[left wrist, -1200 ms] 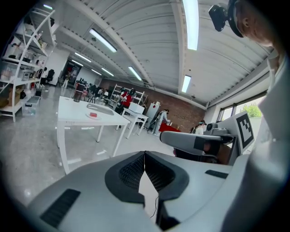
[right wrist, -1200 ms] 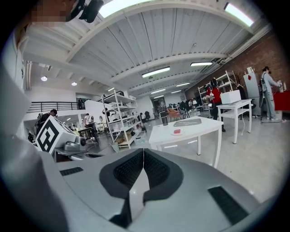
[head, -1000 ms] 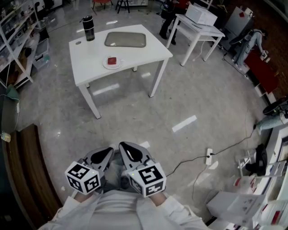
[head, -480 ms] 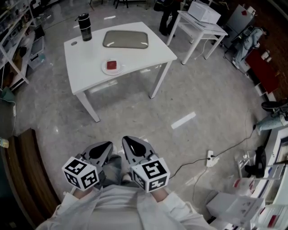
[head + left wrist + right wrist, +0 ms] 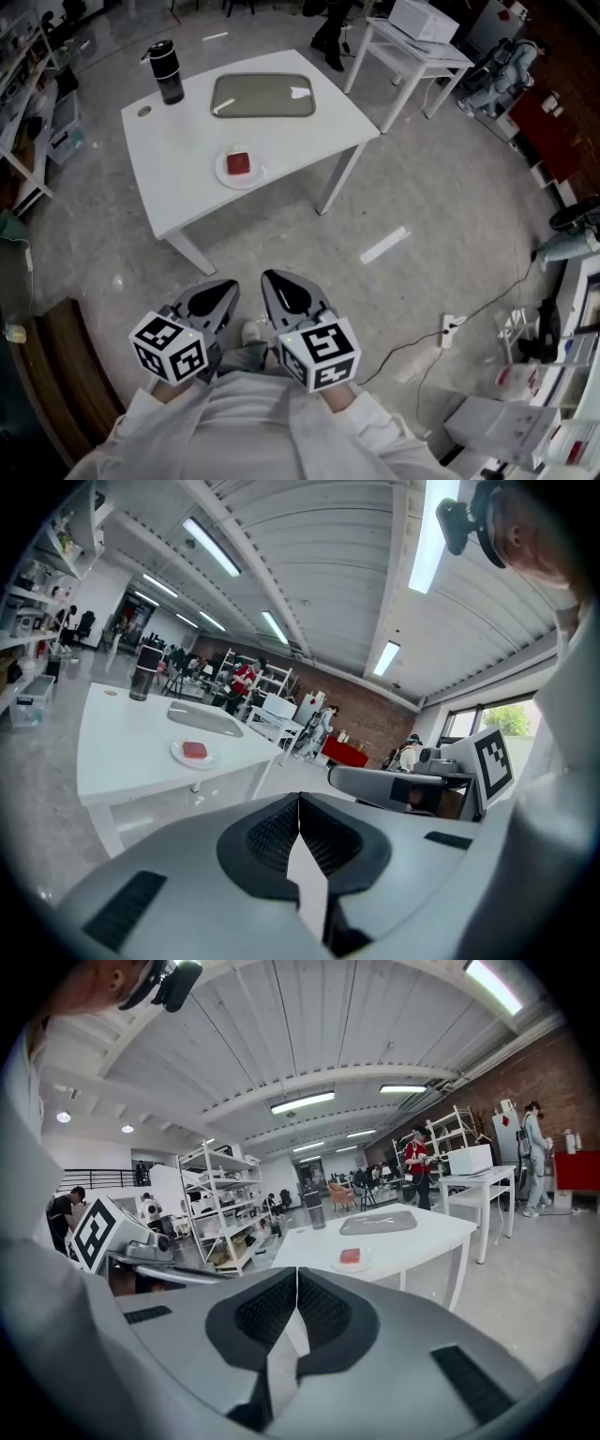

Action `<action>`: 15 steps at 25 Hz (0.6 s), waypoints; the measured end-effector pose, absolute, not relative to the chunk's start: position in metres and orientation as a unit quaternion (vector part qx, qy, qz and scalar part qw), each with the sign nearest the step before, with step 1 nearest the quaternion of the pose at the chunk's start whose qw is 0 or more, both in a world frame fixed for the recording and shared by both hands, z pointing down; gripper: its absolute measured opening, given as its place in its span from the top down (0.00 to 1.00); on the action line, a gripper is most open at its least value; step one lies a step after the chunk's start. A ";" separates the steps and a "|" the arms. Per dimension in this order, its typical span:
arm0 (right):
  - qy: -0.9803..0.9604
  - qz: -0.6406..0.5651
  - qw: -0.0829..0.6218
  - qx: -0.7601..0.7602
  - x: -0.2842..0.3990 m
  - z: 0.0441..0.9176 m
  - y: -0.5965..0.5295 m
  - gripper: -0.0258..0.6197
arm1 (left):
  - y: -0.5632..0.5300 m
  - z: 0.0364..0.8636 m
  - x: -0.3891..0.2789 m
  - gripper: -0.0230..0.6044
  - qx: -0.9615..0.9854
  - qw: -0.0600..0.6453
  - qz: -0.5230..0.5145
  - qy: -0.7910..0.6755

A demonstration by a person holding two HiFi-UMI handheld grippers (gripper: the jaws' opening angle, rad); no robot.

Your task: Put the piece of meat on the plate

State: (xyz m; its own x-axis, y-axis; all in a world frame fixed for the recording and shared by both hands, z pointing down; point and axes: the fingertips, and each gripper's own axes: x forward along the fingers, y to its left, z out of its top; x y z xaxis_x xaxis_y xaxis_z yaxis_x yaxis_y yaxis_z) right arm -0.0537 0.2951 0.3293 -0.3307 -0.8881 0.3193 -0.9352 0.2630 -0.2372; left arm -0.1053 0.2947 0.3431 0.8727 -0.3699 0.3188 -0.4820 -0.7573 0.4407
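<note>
**Asker:** Piece of meat (image 5: 240, 163), where is it from your grippers?

**Me:** Well ahead of both tips and above them, on the white table (image 5: 178, 150). It lies on the plate (image 5: 221, 174), so I judge the placing is already done, or nothing is set up yet.

**Asker:** And your grippers, left first?

**Me:** My left gripper (image 5: 225, 287) is pressed together with nothing between its jaws. My right gripper (image 5: 272, 279), just beside it, is the same: jaws together, empty. I hold both close to my body, pointing slightly down.

**Asker:** What else is ahead?

**Me:** Beyond the plate a dark flask (image 5: 167, 72) stands off to my left, and a flat tray (image 5: 262, 95) lies ahead and a little right.

**Asker:** How would you do this step well?

**Me:** I close the gap to the table's near edge squarely, keeping the tips low and clear of that edge. I'd spread the jaws only once near the plate. If the meat needs handling, I'd come from the side and avoid nudging the plate.
</note>
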 end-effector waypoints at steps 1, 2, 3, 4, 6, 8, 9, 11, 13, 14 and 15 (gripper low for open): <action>-0.790 0.193 0.060 0.579 -0.054 0.329 0.285 0.94 | 0.285 0.343 -0.106 0.95 0.932 0.261 0.108 -0.225; -0.788 0.193 0.058 0.582 -0.053 0.327 0.276 0.94 | 0.276 0.342 -0.106 0.95 0.933 0.259 0.109 -0.223; -0.787 0.191 0.057 0.584 -0.053 0.325 0.267 0.94 | 0.267 0.341 -0.107 0.95 0.934 0.258 0.110 -0.221; -0.785 0.189 0.057 0.587 -0.053 0.324 0.260 0.94 | 0.259 0.341 -0.108 0.95 0.934 0.258 0.110 -0.219; -0.783 0.190 0.057 0.590 -0.053 0.324 0.249 0.94 | 0.246 0.342 -0.108 0.95 0.933 0.264 0.109 -0.218; -0.779 0.195 0.056 0.593 -0.050 0.326 0.240 0.94 | 0.237 0.346 -0.108 0.95 0.932 0.271 0.110 -0.215; -0.777 0.197 0.055 0.595 -0.048 0.329 0.236 0.94 | 0.233 0.348 -0.107 0.95 0.931 0.273 0.111 -0.214; -0.772 0.202 0.053 0.600 -0.043 0.333 0.230 0.94 | 0.226 0.354 -0.104 0.95 0.931 0.276 0.116 -0.210; -0.769 0.204 0.054 0.604 -0.036 0.336 0.223 0.94 | 0.218 0.358 -0.100 0.95 0.930 0.279 0.119 -0.209; -0.768 0.204 0.055 0.604 -0.032 0.336 0.219 0.94 | 0.214 0.358 -0.098 0.95 0.929 0.280 0.120 -0.209; -0.768 0.204 0.057 0.605 -0.029 0.336 0.215 0.94 | 0.210 0.357 -0.095 0.95 0.929 0.280 0.120 -0.210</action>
State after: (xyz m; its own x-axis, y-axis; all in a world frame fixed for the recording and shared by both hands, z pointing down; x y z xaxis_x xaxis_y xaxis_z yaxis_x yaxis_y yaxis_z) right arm -0.0291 0.2147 0.3360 -0.2627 -0.9053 0.3337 -0.9515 0.1858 -0.2451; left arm -0.0955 0.2096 0.3574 0.8833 -0.3225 0.3402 -0.4567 -0.7557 0.4695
